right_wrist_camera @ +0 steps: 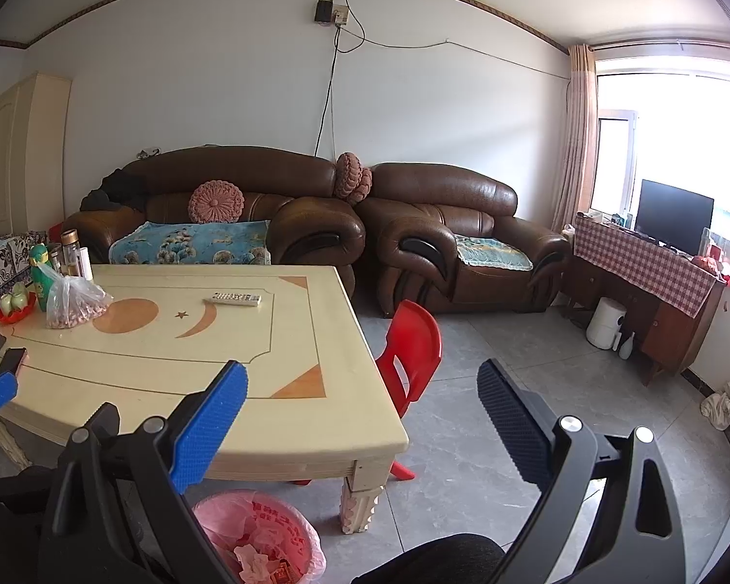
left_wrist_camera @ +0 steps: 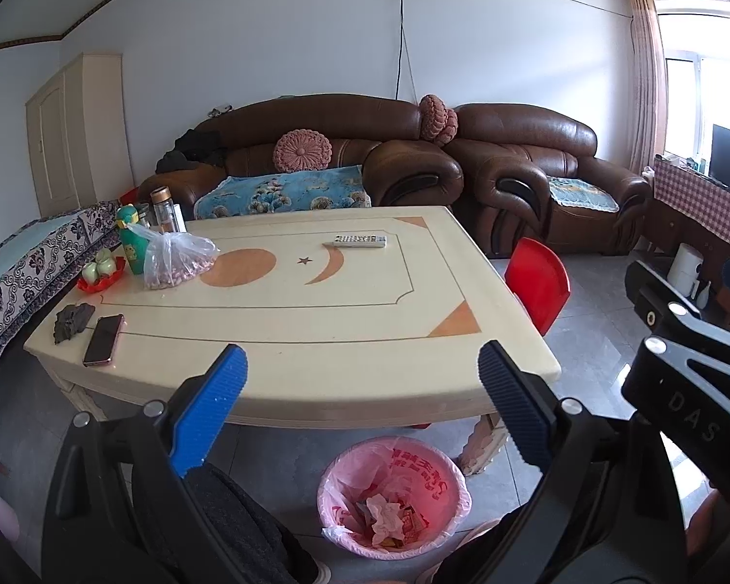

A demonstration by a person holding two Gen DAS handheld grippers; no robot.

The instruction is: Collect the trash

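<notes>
A pink-lined trash bin [left_wrist_camera: 394, 496] stands on the floor by the table's near edge, with crumpled tissue [left_wrist_camera: 384, 511] and wrappers inside; it also shows low in the right wrist view as the bin [right_wrist_camera: 263, 535]. My left gripper [left_wrist_camera: 360, 379] hangs open above it, over the table's front edge, with nothing between its fingers. My right gripper [right_wrist_camera: 362, 399] is open and empty too, over the table's right corner. Part of the right gripper's frame [left_wrist_camera: 681, 365] shows at the right of the left wrist view.
The cream table [left_wrist_camera: 316, 321] carries a phone [left_wrist_camera: 103, 339], a dark crumpled object [left_wrist_camera: 73, 322], a plastic bag of nuts [left_wrist_camera: 177, 260], a green bottle [left_wrist_camera: 132, 243], a red dish [left_wrist_camera: 100, 278] and a remote [left_wrist_camera: 360, 240]. A red chair [right_wrist_camera: 411, 345] stands at its right. Brown sofas [right_wrist_camera: 443, 238] lie behind.
</notes>
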